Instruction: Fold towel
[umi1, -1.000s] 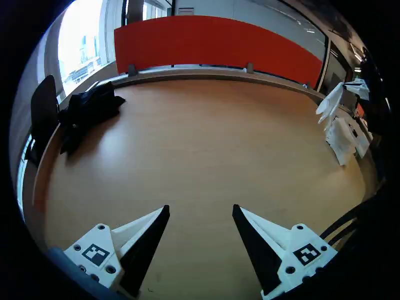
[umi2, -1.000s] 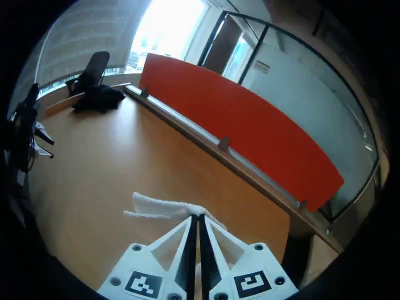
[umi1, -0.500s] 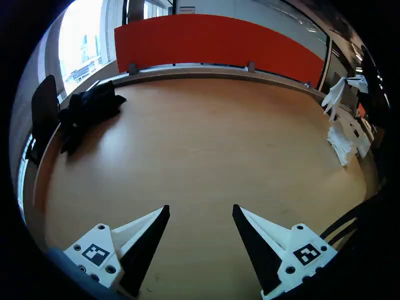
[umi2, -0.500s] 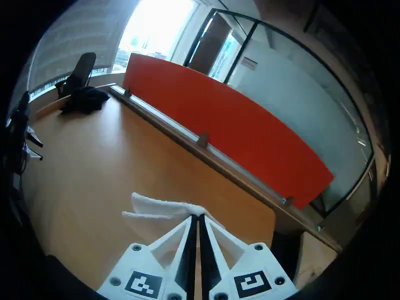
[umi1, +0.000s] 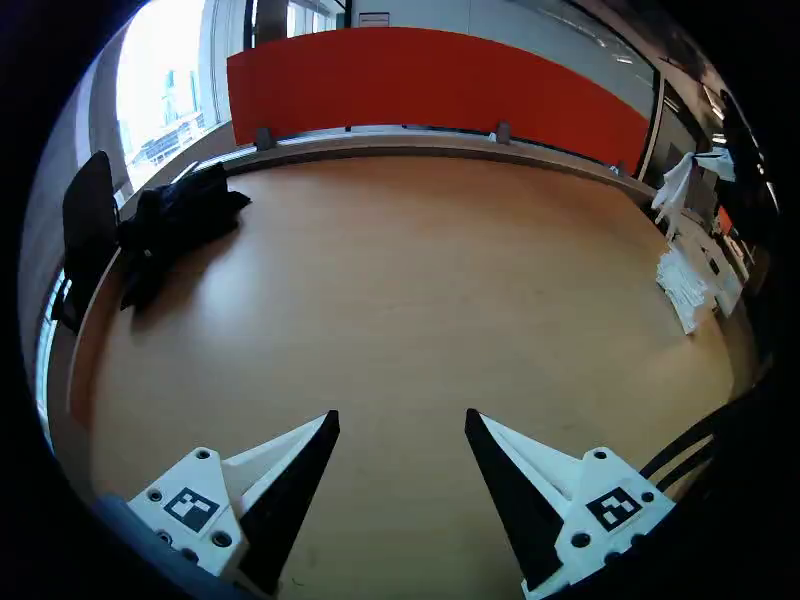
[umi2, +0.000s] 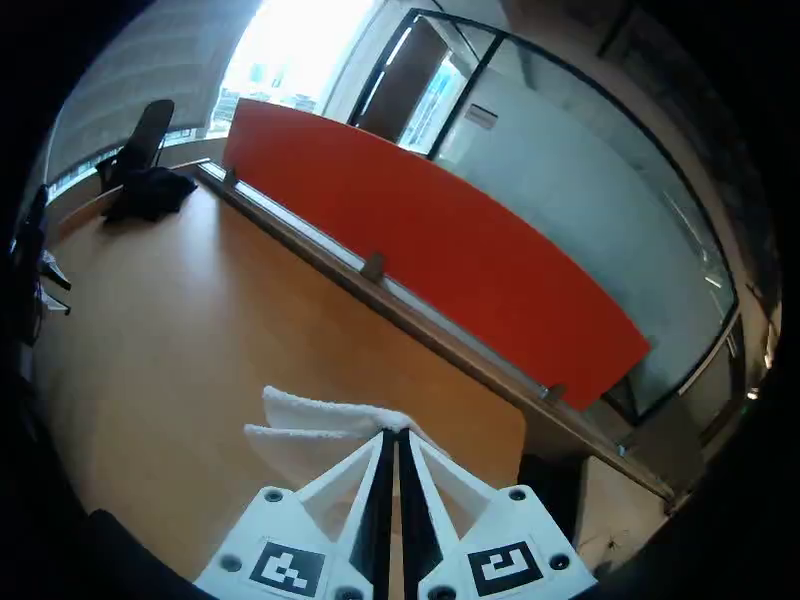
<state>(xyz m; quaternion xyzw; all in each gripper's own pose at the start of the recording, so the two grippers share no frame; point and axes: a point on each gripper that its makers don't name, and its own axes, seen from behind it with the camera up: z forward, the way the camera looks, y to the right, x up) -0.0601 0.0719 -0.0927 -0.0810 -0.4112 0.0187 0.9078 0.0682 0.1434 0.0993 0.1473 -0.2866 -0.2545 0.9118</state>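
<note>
The right tool (umi2: 398, 436) is clenched on the white towel (umi2: 305, 425), both fingers pinching its bunched edge above the tabletop (umi2: 200, 300). The left tool (umi1: 400, 415) gapes wide, grasping nothing.

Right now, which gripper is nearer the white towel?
Right. The right gripper is shut on the towel, with cloth fanning out from its fingertips. The left gripper is open above the wooden table, apart from the towel.

Wooden table (umi1: 420, 290) occupied centre frame; red partition (umi1: 430, 85) ran along its far edge at top — dark cloth bundle (umi1: 175, 215) lay at upper left, black chair (umi1: 85, 215) beside it.
</note>
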